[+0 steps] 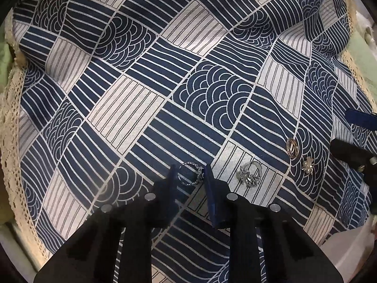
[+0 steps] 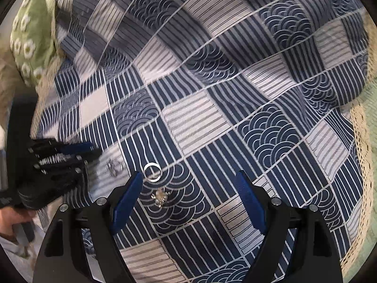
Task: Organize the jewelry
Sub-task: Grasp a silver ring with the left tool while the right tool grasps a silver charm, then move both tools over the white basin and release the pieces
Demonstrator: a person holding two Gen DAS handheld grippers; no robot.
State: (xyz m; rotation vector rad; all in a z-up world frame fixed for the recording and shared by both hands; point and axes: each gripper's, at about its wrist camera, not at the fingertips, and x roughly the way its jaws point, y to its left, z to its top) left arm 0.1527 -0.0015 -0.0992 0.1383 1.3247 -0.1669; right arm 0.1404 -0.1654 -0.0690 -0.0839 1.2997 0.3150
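Navy-and-white patterned cloth covers my worktop. My left gripper is clenched around a dark-stoned silver ring; my right gripper hangs released above a flower-shaped silver charm.

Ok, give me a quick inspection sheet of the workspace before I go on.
Surface: blue-and-white patterned cloth with lace edging, rumpled.
Job's things: dark ring between the left gripper jaws; silver ornate ring; banded ring; small flower-shaped piece. All lie apart on the cloth.
Clutter: nothing seen.
Grippers: left jaws narrowed around the dark ring, contact unclear; right gripper open above the flower-shaped piece.
Cables: nothing seen.
Surroundings: green floral fabric beyond the cloth.
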